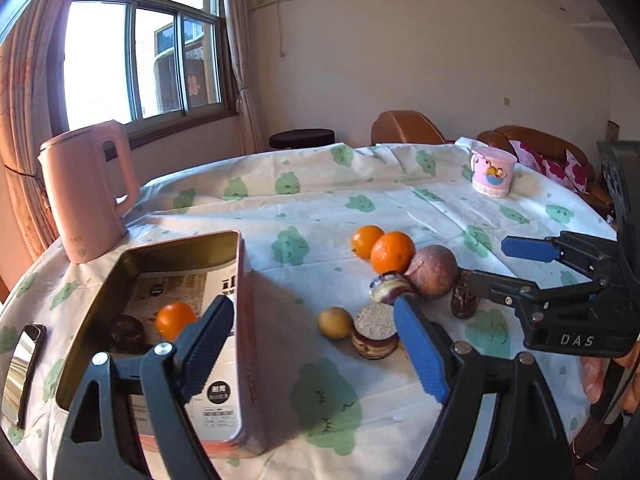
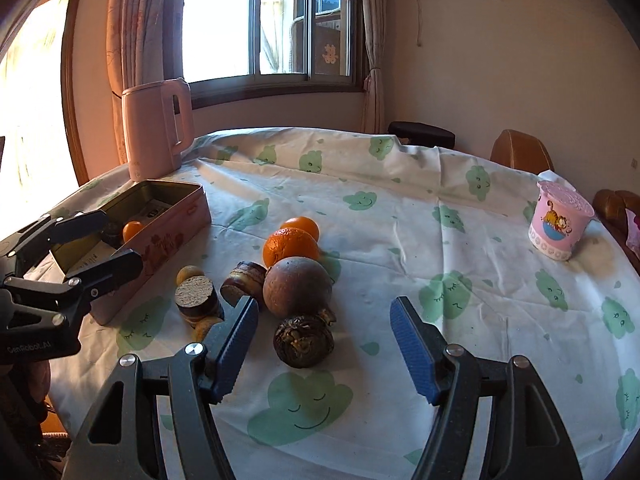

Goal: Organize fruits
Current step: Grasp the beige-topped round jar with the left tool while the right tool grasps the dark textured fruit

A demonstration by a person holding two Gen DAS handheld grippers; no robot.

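A pink tin box (image 1: 244, 320) (image 2: 176, 236) lies open on the table with a small orange (image 1: 175, 319) (image 2: 132, 230) and a dark round fruit (image 1: 127, 334) inside. Two oranges (image 1: 392, 252) (image 2: 290, 246), a purple-brown round fruit (image 1: 434, 270) (image 2: 298, 286), a small yellow fruit (image 1: 335, 322) (image 2: 190, 274) and several dark cut pieces (image 1: 375, 336) (image 2: 198, 300) cluster at mid-table. A dark knobbly fruit (image 2: 304, 340) lies nearest my right gripper. My left gripper (image 1: 316, 344) is open and empty, over the box's right wall. My right gripper (image 2: 324, 348) (image 1: 480, 264) is open and empty, just short of the knobbly fruit.
A pink kettle (image 1: 86, 192) (image 2: 156, 132) stands behind the box. A pink cartoon cup (image 1: 492, 170) (image 2: 558, 220) sits at the far right. A phone (image 1: 22, 364) lies at the table's left edge. A cloud-print cloth (image 2: 400, 216) covers the round table.
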